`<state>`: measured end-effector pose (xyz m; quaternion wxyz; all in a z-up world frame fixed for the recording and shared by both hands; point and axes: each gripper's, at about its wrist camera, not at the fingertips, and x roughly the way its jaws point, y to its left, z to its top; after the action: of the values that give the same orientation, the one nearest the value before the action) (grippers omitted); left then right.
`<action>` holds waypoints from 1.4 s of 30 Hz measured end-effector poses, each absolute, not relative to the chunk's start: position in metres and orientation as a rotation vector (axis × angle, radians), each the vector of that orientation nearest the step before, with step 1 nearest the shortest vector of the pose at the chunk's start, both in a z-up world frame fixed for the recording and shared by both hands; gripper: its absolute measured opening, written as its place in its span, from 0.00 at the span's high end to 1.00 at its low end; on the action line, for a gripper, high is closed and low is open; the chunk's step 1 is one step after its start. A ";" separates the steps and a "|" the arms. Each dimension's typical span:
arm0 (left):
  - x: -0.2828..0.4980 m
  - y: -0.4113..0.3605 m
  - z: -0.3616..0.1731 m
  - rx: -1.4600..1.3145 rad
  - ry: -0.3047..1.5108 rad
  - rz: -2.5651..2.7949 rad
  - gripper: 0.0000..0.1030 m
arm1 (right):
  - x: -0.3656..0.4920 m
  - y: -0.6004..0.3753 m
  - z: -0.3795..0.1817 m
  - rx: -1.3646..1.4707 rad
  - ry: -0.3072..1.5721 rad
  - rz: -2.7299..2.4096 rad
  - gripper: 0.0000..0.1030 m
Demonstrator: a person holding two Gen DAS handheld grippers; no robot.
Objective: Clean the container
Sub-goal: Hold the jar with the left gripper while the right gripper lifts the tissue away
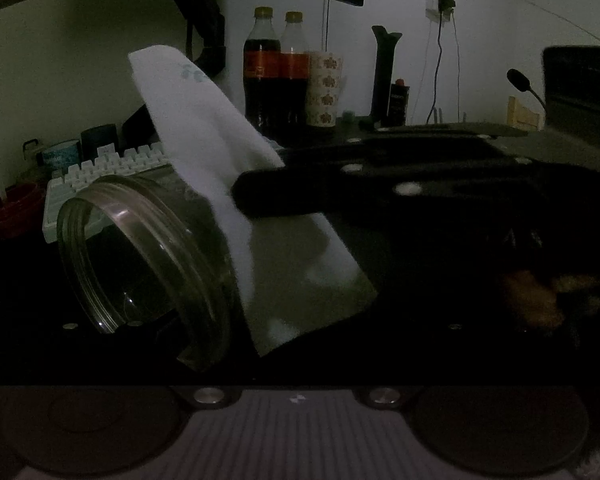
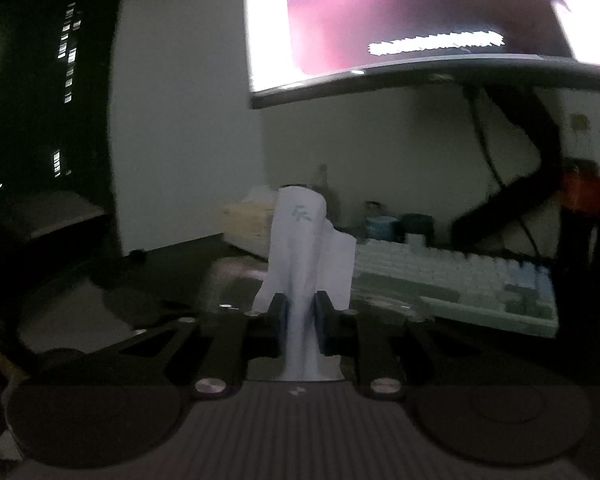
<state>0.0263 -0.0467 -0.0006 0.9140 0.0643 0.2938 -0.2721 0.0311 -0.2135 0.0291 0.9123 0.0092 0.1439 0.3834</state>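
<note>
A clear glass jar (image 1: 148, 256) lies tilted in the left wrist view, its threaded open mouth facing left and toward the camera. My left gripper's own fingers are lost in the dark, so I cannot tell whether it holds the jar. My right gripper (image 2: 299, 312) is shut on a white tissue (image 2: 308, 248) that stands up between its pads. In the left wrist view the right gripper (image 1: 256, 192) comes in from the right and holds the tissue (image 1: 204, 152) against the jar's outer wall.
The dim desk holds a white keyboard (image 1: 108, 168), two cola bottles (image 1: 262, 76), a patterned paper cup (image 1: 326, 88), a black stand (image 1: 384, 76), a microphone (image 1: 520, 80) and a red dish (image 1: 12, 212). A monitor (image 2: 420, 20) hangs above. A tissue box (image 2: 248, 224) stands behind.
</note>
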 end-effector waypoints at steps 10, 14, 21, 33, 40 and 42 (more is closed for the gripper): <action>0.026 -0.046 0.000 0.134 0.608 -0.561 0.00 | 0.021 -0.210 0.027 -0.025 0.263 0.787 0.83; 0.025 -0.047 0.000 0.136 0.605 -0.560 0.00 | 0.006 -0.197 0.025 -0.086 0.231 0.845 0.81; 0.023 -0.047 0.000 0.139 0.591 -0.551 0.00 | 0.038 -0.222 0.022 0.008 0.291 0.736 0.82; 0.024 -0.048 0.001 0.136 0.605 -0.553 0.00 | 0.020 -0.208 0.024 0.008 0.262 0.840 0.79; 0.020 -0.050 -0.002 0.126 0.584 -0.527 0.01 | 0.016 -0.205 0.025 0.006 0.257 0.882 0.78; 0.017 -0.052 -0.003 0.117 0.569 -0.516 0.02 | 0.020 -0.210 0.026 0.029 0.259 0.867 0.78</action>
<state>0.0170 -0.0515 -0.0030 0.9255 0.0570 0.2772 -0.2518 0.0196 -0.2099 0.0263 0.8993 0.0142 0.1250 0.4189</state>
